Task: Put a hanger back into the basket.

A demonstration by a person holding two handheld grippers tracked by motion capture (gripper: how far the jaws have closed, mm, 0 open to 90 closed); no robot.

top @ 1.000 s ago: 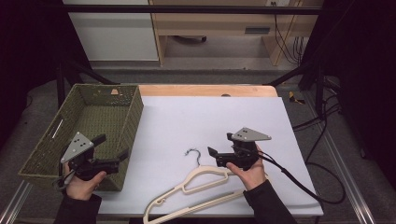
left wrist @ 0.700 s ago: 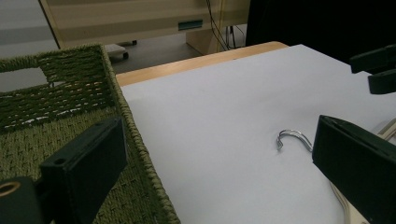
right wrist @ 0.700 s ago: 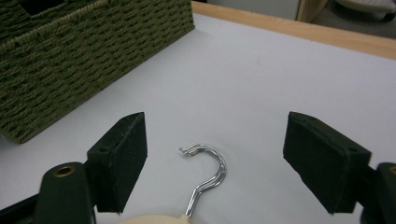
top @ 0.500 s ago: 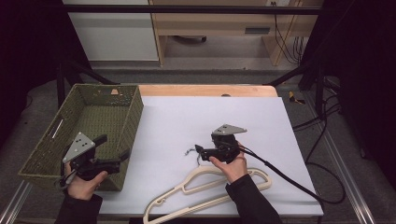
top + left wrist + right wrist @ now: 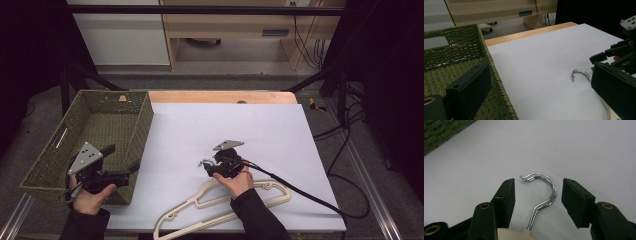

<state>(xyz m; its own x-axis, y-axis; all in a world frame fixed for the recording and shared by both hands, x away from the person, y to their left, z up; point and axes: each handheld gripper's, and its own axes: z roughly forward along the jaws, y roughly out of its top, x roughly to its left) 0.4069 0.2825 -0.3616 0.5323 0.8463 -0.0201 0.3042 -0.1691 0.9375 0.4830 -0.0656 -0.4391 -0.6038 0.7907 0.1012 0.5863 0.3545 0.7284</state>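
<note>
High view gives us the count: two cream hangers [image 5: 225, 207] lying stacked near the front edge of the white table [image 5: 280, 135], one green woven basket [image 5: 97, 137] at the table's left, and two grippers. In the right gripper view we see two metal hooks [image 5: 544, 192] lying one upon the other, rising from the cream necks at the bottom of that view.

Around these, a wooden strip borders the table's far edge, and a black cable [image 5: 300, 192] trails from the right gripper across the hangers' right end toward the floor. The basket's near wall stands between the left gripper [image 5: 122, 172] and the hangers; the table between the hooks and the basket is bare.

Our right gripper [image 5: 207, 167] has its jaws about half open and they have just been closing; the hooks lie between the pads, touched by neither. Our left gripper hovers at the basket's front corner, jaws wide apart, holding nothing.
</note>
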